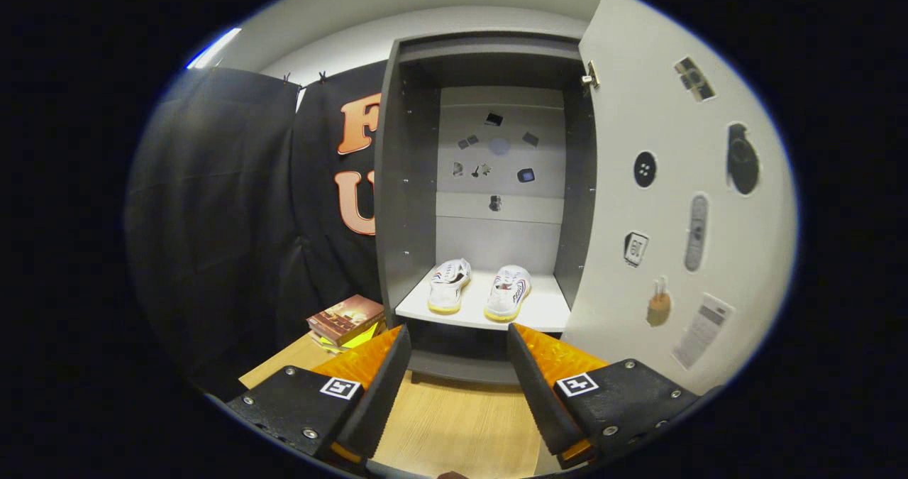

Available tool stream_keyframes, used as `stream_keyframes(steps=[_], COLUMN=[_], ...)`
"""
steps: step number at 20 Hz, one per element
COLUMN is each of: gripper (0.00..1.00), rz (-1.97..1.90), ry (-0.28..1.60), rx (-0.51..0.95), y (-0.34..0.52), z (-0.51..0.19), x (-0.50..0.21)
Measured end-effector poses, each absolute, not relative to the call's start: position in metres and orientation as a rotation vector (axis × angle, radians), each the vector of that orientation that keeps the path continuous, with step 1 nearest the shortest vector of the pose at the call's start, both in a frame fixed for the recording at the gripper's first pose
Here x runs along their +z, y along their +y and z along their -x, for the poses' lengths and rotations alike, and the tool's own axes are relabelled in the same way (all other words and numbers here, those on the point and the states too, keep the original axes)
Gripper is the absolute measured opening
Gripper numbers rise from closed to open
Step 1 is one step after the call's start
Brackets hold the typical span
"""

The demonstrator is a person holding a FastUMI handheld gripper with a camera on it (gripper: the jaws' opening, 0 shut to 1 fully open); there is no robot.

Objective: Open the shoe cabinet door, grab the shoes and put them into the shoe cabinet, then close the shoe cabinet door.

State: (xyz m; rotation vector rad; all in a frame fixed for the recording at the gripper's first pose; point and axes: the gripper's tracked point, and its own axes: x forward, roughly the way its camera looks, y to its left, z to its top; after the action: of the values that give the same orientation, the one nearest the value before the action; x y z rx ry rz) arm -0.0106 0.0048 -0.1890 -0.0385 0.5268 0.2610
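Books (345,320): a small stack is lying on the wooden floor (454,422), ahead of the jaws and off to their left, just beside the cabinet's left wall.
Shoe cabinet (408,181): it is standing straight ahead beyond the jaws, its inside showing, with small stickers on the back panel.
Shelf (546,312): the pale board is sitting low in the cabinet, just beyond the fingertips.
Shoes (479,291): both are already resting side by side on that shelf, toes toward the jaws, long axes running front to back.
Gripper (457,383): the fingers are standing wide apart and gripping nothing, with bare floor showing between them.
Door (681,202): it is hanging swung open, ahead and to the right of the jaws, hinged at the cabinet's right wall, its sticker-covered face slanting toward the gripper.
Step in hand: closing seems to be what remains.
Key relation: the door's free edge is lying right of the right finger, so the push would likely need to sweep leftward toward the opening.
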Motion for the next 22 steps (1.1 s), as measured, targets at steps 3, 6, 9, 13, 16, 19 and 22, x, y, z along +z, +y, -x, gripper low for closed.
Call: stream_keyframes(steps=[3, 6, 9, 13, 16, 19, 22], gripper=[0.85, 0.86, 0.86, 0.86, 0.86, 0.86, 0.86], rz=[0.005, 0.045, 0.014, 0.007, 0.038, 0.059, 0.036], ry=[0.552, 0.577, 0.602, 0.572, 0.567, 0.546, 0.508], rx=[0.261, 0.24, 0.211, 0.102, 0.02, -0.039, -0.028], y=[-0.014, -0.051, -0.087, -0.161, -0.216, -0.258, -0.275], z=[0.075, 0.121, 0.158, 0.175, 0.169, 0.147, 0.121], x=[-0.182, -0.176, -0.162, -0.151, -0.154, -0.159, -0.16])
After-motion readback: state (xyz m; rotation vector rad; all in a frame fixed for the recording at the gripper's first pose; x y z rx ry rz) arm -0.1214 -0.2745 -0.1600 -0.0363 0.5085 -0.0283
